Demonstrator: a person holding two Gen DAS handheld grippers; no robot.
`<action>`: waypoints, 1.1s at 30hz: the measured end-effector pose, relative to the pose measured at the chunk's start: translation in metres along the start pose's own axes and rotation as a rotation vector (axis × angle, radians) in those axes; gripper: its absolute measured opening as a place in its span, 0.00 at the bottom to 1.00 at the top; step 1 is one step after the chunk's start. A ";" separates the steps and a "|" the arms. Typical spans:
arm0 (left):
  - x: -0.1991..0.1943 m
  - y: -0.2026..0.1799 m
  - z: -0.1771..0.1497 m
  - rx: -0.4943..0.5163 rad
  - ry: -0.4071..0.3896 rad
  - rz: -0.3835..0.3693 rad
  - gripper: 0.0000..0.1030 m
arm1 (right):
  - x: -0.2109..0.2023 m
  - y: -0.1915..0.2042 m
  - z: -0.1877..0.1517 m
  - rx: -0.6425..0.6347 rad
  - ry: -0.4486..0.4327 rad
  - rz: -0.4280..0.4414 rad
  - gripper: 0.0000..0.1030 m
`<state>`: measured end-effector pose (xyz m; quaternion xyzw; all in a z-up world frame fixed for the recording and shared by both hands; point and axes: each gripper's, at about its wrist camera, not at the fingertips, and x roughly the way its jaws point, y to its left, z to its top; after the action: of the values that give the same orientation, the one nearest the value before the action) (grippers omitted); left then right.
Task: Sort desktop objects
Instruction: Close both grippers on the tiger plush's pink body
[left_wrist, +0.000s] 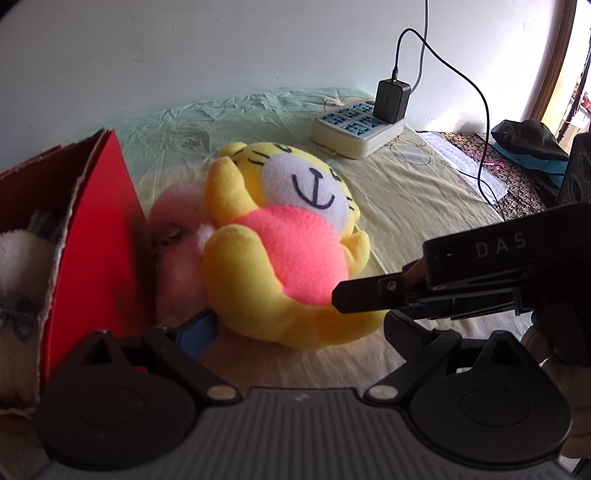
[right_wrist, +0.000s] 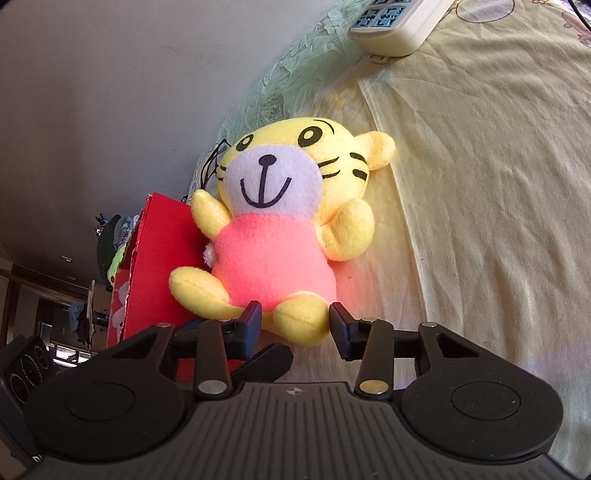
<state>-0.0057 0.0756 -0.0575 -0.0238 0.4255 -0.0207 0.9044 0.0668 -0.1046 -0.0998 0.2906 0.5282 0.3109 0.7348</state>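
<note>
A: Start big: the surface under its pale yellow creased cloth (right_wrist: 480, 184), and on it the red cardboard box with a torn rim (left_wrist: 96, 229), standing at the left.

B: Something's already in there, a white fluffy plush toy with a little grey bow (left_wrist: 18, 280), sitting inside the box. What else it holds, I can't tell.

A: And here's the thing in play: the yellow plush tiger in a pink shirt (right_wrist: 273, 229), lying on its back just beside the box, one arm touching the red wall. A pale pink fuzzy plush (left_wrist: 177, 236) is wedged between tiger and box.

B: Right claw (right_wrist: 295, 325) is released, fingers spread either side of the tiger's yellow foot, about level with it, not clamped. I'd call this the reach-in before the pick.

A: Left claw (left_wrist: 291, 328)?

B: Released too, jaws wide, low at the tiger's other side. Only its blue-padded finger (left_wrist: 195, 332) shows clearly; the right tool covers the other.

A: So next, by my reckoning: squeeze on that foot or leg, lift, carry over the torn rim. Soft plush, so take a deep bite.

B: Off behind, the white power strip with blue sockets (left_wrist: 354, 129), with a black charger (left_wrist: 391, 99) plugged in.
</note>
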 end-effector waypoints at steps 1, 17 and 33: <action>0.002 -0.001 0.001 0.008 0.004 0.001 0.94 | 0.001 0.000 0.000 0.005 -0.004 -0.004 0.30; -0.020 -0.060 -0.009 0.106 0.016 -0.240 0.95 | -0.079 -0.021 -0.016 -0.058 -0.053 -0.095 0.21; -0.016 -0.028 0.003 -0.113 -0.006 -0.226 0.96 | -0.094 -0.054 -0.005 0.060 -0.193 -0.090 0.60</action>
<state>-0.0139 0.0487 -0.0413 -0.1225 0.4179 -0.0984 0.8948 0.0465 -0.2101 -0.0859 0.3168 0.4764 0.2321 0.7866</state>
